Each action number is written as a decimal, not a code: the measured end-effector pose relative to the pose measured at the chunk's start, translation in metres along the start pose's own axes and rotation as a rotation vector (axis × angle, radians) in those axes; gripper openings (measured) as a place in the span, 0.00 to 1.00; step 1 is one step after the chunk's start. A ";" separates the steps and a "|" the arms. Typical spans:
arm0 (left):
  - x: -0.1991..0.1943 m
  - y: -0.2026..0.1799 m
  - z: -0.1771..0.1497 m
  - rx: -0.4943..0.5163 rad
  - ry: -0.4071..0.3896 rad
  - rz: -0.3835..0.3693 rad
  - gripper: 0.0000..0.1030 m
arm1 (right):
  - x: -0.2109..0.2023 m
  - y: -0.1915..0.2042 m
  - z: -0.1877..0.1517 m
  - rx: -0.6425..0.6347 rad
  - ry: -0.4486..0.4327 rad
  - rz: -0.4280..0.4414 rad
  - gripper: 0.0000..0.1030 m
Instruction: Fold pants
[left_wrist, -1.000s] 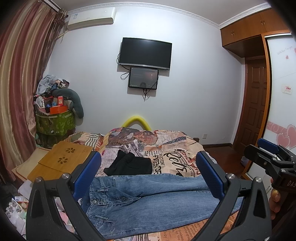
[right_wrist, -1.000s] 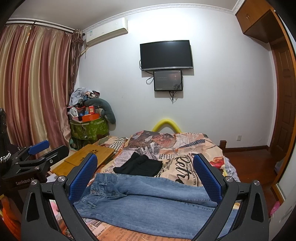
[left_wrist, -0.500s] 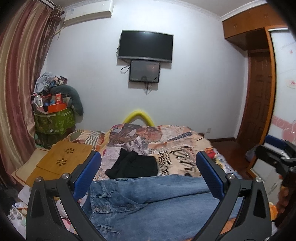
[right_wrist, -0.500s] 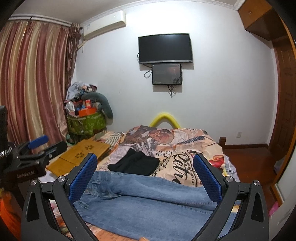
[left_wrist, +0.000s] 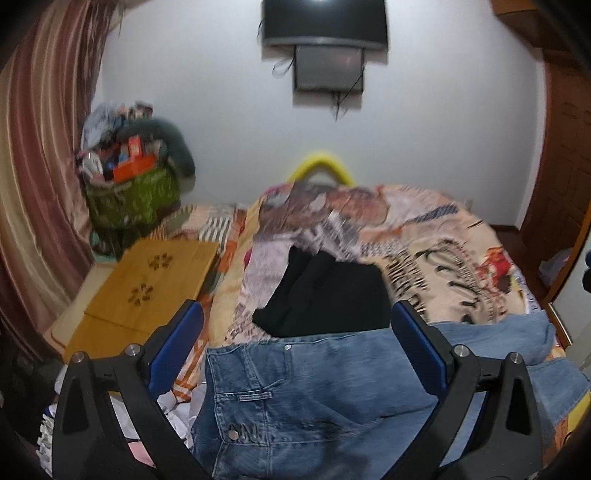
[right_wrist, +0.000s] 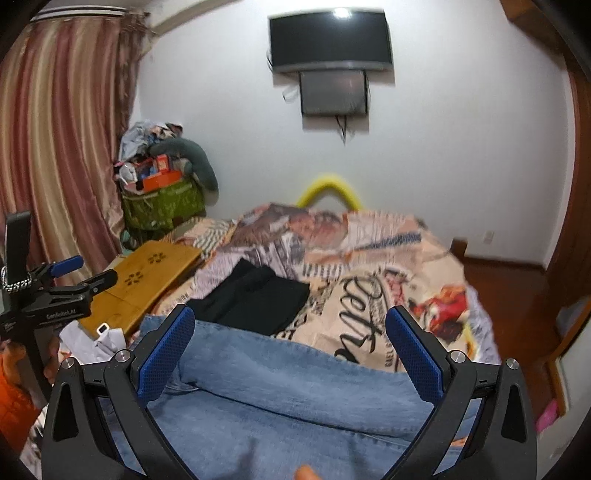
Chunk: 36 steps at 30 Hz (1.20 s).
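A pair of blue jeans (left_wrist: 314, 398) lies flat across the near end of the bed, waistband to the left, legs running right. It also shows in the right wrist view (right_wrist: 295, 398). My left gripper (left_wrist: 295, 347) is open, its jaws wide apart above the waistband and hip area. My right gripper (right_wrist: 290, 354) is open above the jeans' legs. The left gripper also shows at the left edge of the right wrist view (right_wrist: 66, 284). Neither gripper holds cloth.
A folded black garment (left_wrist: 325, 295) lies on the patterned bedspread (left_wrist: 443, 236) just beyond the jeans. A wooden lap table (left_wrist: 147, 280) sits left of the bed. A full green basket (left_wrist: 133, 192) stands by the curtain. Wardrobe and door are at right.
Both grippers have dropped and tilted down toward the jeans, which now fill more of each view. The left view has shifted over the waistband. Both stay open.
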<state>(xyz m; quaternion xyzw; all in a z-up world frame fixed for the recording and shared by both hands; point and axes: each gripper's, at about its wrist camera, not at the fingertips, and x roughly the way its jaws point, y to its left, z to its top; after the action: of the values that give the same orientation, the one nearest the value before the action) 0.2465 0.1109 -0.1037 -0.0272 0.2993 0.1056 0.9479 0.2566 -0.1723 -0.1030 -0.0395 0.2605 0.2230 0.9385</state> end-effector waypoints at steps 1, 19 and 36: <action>0.011 0.006 0.000 -0.009 0.020 0.007 0.99 | 0.009 -0.005 -0.002 0.007 0.019 -0.007 1.00; 0.205 0.090 -0.066 -0.143 0.525 0.025 0.57 | 0.171 -0.067 -0.035 0.021 0.408 0.047 0.83; 0.241 0.079 -0.092 -0.141 0.549 0.083 0.28 | 0.216 -0.043 -0.070 -0.073 0.536 0.194 0.29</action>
<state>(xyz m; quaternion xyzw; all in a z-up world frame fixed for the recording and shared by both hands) 0.3697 0.2221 -0.3163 -0.1081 0.5375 0.1535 0.8221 0.4075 -0.1384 -0.2741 -0.1060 0.4935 0.3025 0.8085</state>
